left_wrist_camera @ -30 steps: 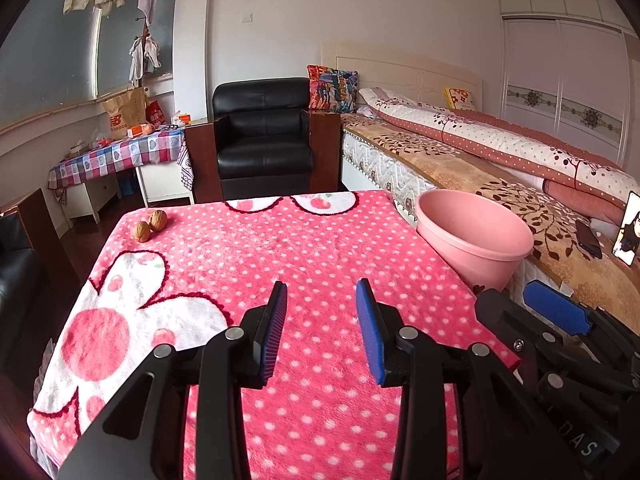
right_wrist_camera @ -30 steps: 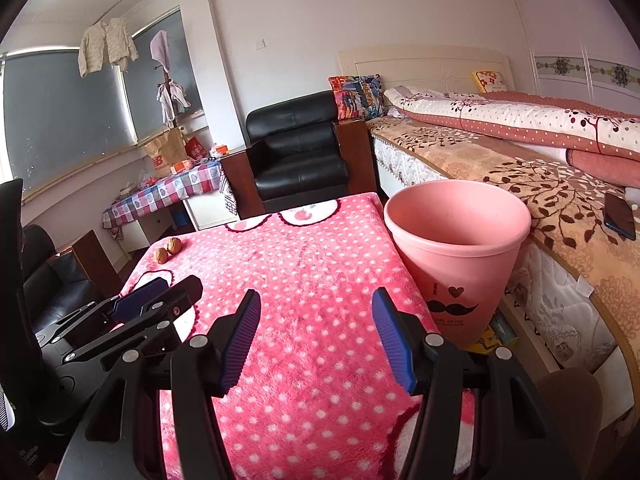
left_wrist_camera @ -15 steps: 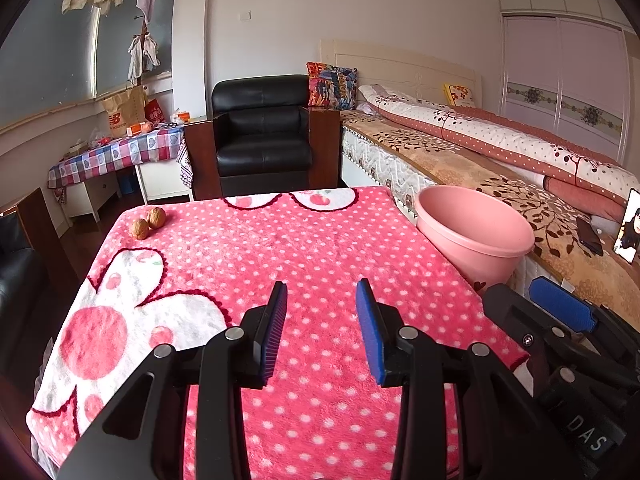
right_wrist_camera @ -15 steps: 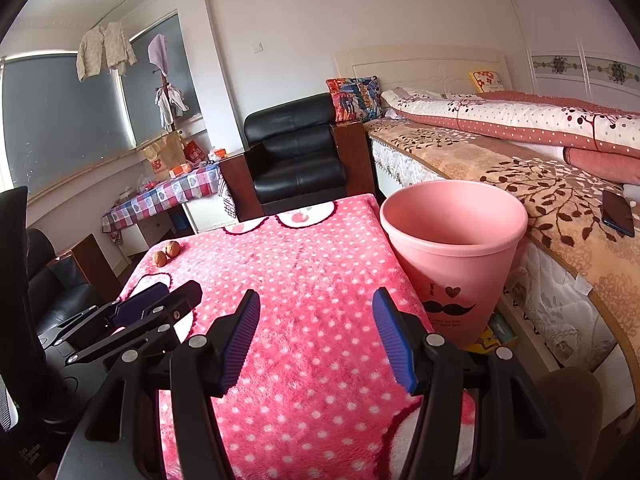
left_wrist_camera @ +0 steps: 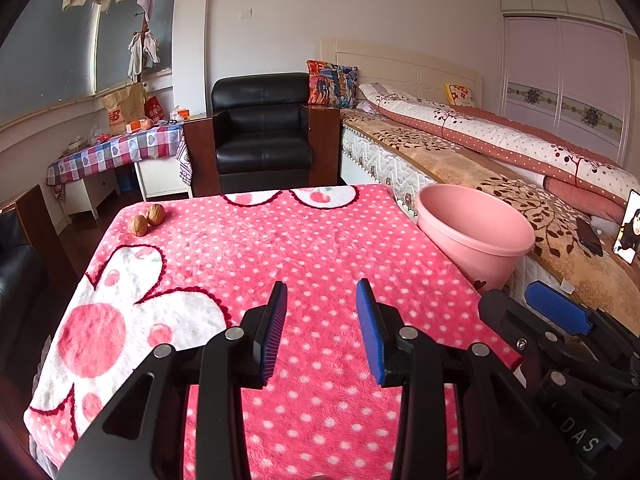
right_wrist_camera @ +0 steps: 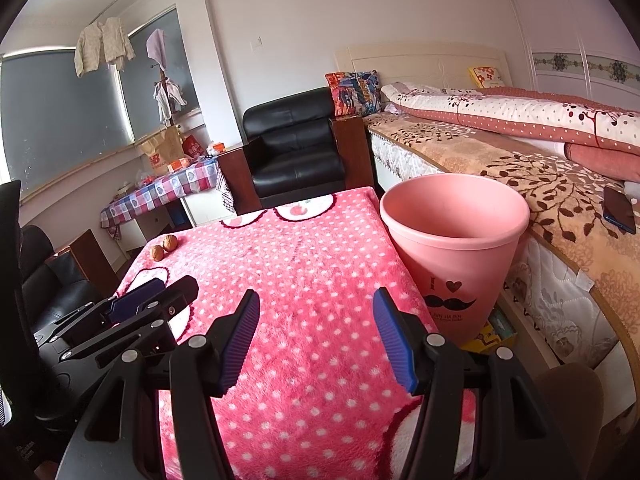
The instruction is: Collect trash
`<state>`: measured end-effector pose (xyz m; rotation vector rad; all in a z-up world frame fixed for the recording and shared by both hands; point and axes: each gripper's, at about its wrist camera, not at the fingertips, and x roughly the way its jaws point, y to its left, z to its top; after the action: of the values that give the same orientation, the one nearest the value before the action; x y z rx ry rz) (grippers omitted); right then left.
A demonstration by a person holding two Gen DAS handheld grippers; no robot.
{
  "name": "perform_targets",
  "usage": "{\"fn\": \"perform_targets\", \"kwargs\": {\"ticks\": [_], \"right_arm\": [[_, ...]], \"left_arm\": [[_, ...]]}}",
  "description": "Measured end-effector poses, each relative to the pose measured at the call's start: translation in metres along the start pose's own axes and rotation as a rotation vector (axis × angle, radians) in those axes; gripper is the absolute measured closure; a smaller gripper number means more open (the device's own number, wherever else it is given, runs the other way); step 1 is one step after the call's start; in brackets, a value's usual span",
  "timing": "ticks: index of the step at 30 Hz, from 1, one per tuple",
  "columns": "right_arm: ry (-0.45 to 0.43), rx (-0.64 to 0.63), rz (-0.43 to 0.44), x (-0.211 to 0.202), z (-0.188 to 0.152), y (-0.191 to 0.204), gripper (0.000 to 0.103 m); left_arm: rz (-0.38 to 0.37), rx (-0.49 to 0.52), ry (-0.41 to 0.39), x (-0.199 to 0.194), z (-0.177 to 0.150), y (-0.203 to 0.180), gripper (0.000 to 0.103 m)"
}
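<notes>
Left gripper (left_wrist_camera: pixel 322 320) agape, nothing between pads. Right gripper (right_wrist_camera: pixel 316 328) likewise spread, empty. Two walnuts (left_wrist_camera: pixel 147 219) touching, far corner of pink dotted blanket (left_wrist_camera: pixel 280 248), eleven o'clock. Pink bin (right_wrist_camera: pixel 454 248) beside blanket, one o'clock.

A fuzzy fleece blanket (left_wrist_camera: pixel 304 248), pink with white dots, covers the surface. The two walnuts (left_wrist_camera: pixel 147 219) on it have rough, wrinkled, matt shells. The pink bin (right_wrist_camera: pixel 452 256) is smooth plastic with a dull sheen. The left tongs (left_wrist_camera: pixel 322 320) and right tongs (right_wrist_camera: pixel 316 334) have matt black plastic arms, ribbed blue pads and shiny metal screws. The armchair (left_wrist_camera: pixel 262 128) is glossy black leather.
</notes>
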<state>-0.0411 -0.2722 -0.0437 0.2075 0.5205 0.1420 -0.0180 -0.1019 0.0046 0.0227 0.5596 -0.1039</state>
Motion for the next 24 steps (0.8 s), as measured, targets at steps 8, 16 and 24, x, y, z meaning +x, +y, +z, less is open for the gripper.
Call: {"fn": "perform_targets", "kwargs": {"ticks": [8,16,24], "right_arm": [[0.002,0.001,0.0,0.0009,-0.0004,-0.0002,0.044],[0.008,-0.006,0.002,0.0046,-0.0034,-0.0001,0.044],[0.014,-0.004,0.0,0.0053,-0.0044,0.0001,0.044]], "left_arm": [[-0.003,0.0,0.004,0.0019,-0.0022,0.0012,0.067],[-0.008,0.002,0.012,0.0052,-0.0033,0.0007,0.067],[-0.009,0.004,0.013,0.0059,-0.0033,0.0003,0.067]]}}
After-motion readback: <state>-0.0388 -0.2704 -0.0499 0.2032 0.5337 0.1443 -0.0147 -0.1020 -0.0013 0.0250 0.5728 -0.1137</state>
